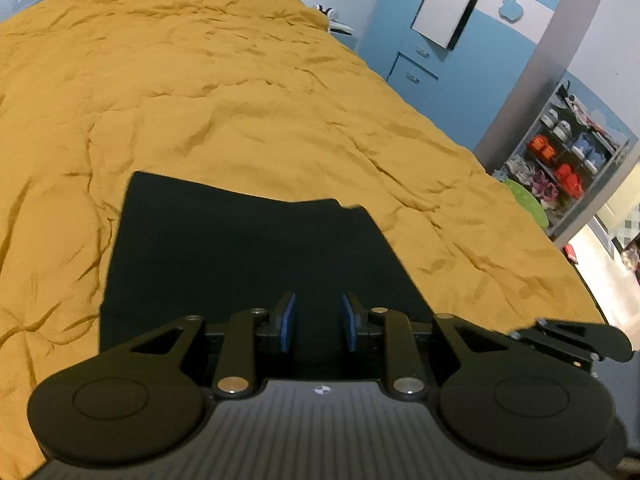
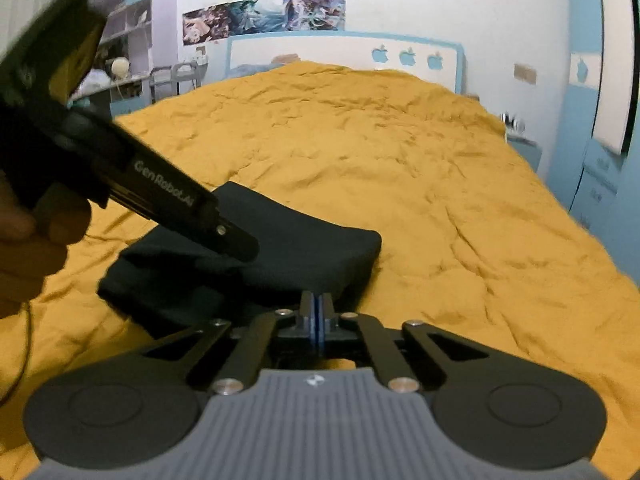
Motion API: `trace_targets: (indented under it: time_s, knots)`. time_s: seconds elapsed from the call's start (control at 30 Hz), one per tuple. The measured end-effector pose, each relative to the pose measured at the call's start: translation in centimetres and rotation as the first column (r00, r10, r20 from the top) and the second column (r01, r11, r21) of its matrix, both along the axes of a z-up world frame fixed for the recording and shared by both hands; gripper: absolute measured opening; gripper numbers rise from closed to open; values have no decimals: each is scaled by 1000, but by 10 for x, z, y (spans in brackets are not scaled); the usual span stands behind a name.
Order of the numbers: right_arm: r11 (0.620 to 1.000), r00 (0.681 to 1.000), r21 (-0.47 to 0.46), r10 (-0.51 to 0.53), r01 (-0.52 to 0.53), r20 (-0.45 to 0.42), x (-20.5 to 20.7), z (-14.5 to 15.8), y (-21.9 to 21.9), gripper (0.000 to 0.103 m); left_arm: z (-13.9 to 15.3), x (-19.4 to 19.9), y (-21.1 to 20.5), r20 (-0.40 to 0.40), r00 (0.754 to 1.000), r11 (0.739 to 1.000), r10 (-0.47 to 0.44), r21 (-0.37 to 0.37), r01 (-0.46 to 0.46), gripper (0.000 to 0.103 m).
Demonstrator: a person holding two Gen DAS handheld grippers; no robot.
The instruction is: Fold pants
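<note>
The dark pants [image 2: 256,272] lie on the mustard bedspread [image 2: 400,168] near its front edge, already doubled into a thick, compact block, which suggests the folding is close to done. The left gripper [image 1: 319,322] hangs just over the bundle with its blue pads apart and nothing between them, probably ready to press or straighten the top layer. The right gripper [image 2: 319,316] sits at the bundle's near edge with its pads together; whether cloth is pinched there is hard to tell. The left tool's side reads "GenRobot.AI".
</note>
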State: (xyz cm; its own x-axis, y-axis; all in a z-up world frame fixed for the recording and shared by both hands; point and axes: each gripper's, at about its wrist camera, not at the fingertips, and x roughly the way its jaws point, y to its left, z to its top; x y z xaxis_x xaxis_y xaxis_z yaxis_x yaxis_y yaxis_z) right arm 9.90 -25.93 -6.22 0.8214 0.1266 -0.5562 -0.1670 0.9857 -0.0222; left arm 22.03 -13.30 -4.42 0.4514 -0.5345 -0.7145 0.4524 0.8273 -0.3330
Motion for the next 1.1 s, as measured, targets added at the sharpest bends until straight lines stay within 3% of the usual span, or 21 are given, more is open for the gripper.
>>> trace_targets:
  time_s: [0.1, 0.2, 0.23, 0.27, 0.33, 0.4, 0.47, 0.6, 0.67, 0.73, 0.77, 1.0, 1.1]
  knots:
    - [995, 997, 80, -49, 54, -63, 2, -1, -22, 0, 3, 0, 4, 18, 1000, 1000, 22, 6, -22, 27]
    - [963, 988, 264, -7, 49, -157, 11, -6, -45, 0, 6, -1, 15, 40, 997, 998, 60, 5, -61, 28]
    - [953, 984, 301, 14, 41, -180, 13, -9, -50, 2, 7, -1, 22, 46, 996, 997, 81, 5, -81, 29]
    - [940, 984, 338, 6, 56, -180, 14, -11, -57, 15, 8, -2, 31, 55, 993, 994, 108, 2, -108, 33]
    - [886, 981, 451, -19, 105, -191, 17, -13, -75, 22, 8, -3, 52, 72, 982, 984, 176, -13, -176, 37]
    - [831, 985, 542, -34, 123, -170, 18, -12, -88, 22, 5, -6, 77, 87, 960, 964, 264, -20, -264, 39]
    - [829, 990, 550, -34, 103, -135, 21, -11, -88, 20, -1, -10, 94, 114, 940, 946, 321, 7, -323, 39]
    - [908, 998, 420, 23, 7, -66, 27, -8, -55, 15, -27, -16, 107, 99, 943, 945, 317, 47, -322, 39]
    - [952, 994, 307, 52, -21, -94, 34, -16, -36, 21, -51, -16, 108, 12, 954, 952, 298, 75, -298, 38]
    - [965, 984, 261, 72, -27, -165, 39, -28, -30, 29, -68, -20, 108, -49, 956, 953, 288, 108, -282, 38]
    - [960, 980, 281, 72, -18, -185, 40, -31, -33, 36, -69, -24, 111, -41, 957, 954, 288, 104, -283, 38]
    - [861, 971, 503, 54, 73, -234, 50, -24, -69, 44, -44, -30, 138, -51, 965, 965, 257, 71, -254, 40]
    - [800, 966, 589, 49, 113, -253, 57, -21, -80, 58, -30, -19, 143, -48, 972, 974, 228, 16, -228, 54]
